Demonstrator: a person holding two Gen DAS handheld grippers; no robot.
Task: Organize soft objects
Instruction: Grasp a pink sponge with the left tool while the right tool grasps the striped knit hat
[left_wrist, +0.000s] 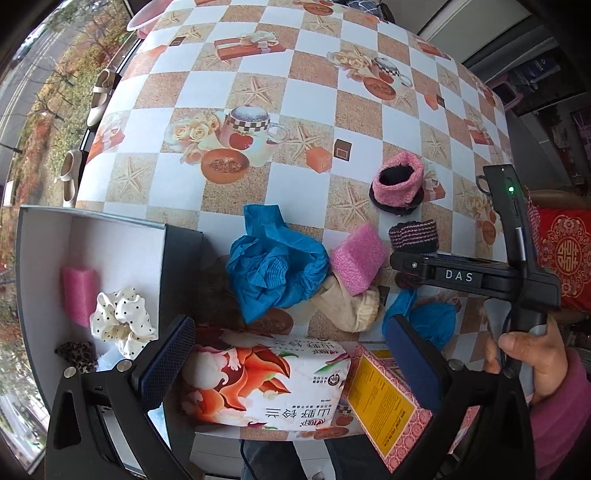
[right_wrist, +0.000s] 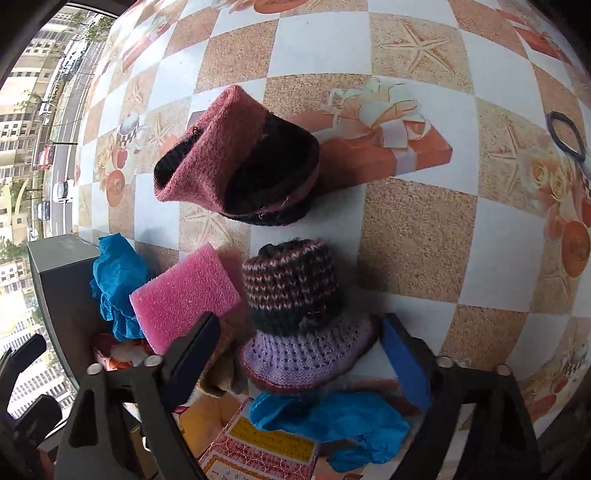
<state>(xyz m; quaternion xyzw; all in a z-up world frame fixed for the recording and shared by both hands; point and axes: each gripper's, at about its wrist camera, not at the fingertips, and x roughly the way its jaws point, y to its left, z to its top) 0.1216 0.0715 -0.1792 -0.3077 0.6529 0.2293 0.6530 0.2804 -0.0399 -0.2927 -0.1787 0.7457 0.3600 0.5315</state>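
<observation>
A white box (left_wrist: 122, 258) at the left holds a pink sponge (left_wrist: 75, 291), a polka-dot scrunchie (left_wrist: 122, 321) and a leopard scrunchie (left_wrist: 77, 354). On the table lie a blue cloth (left_wrist: 273, 266), a pink sponge (left_wrist: 356, 256), a beige cloth (left_wrist: 351, 306) and a tissue pack (left_wrist: 269, 384). My left gripper (left_wrist: 291, 362) is open above the tissue pack. My right gripper (right_wrist: 306, 358) is open around a striped knitted hat (right_wrist: 295, 310). A pink-and-black knitted hat (right_wrist: 240, 166) lies beyond it. A pink sponge (right_wrist: 184, 295) and blue cloths (right_wrist: 332, 421) lie nearby.
A pink patterned box with a yellow label (left_wrist: 384, 402) lies at the table's front edge. A dark hair tie (right_wrist: 565, 136) lies at the far right. Shoes (left_wrist: 99, 96) stand on the floor past the table's left edge.
</observation>
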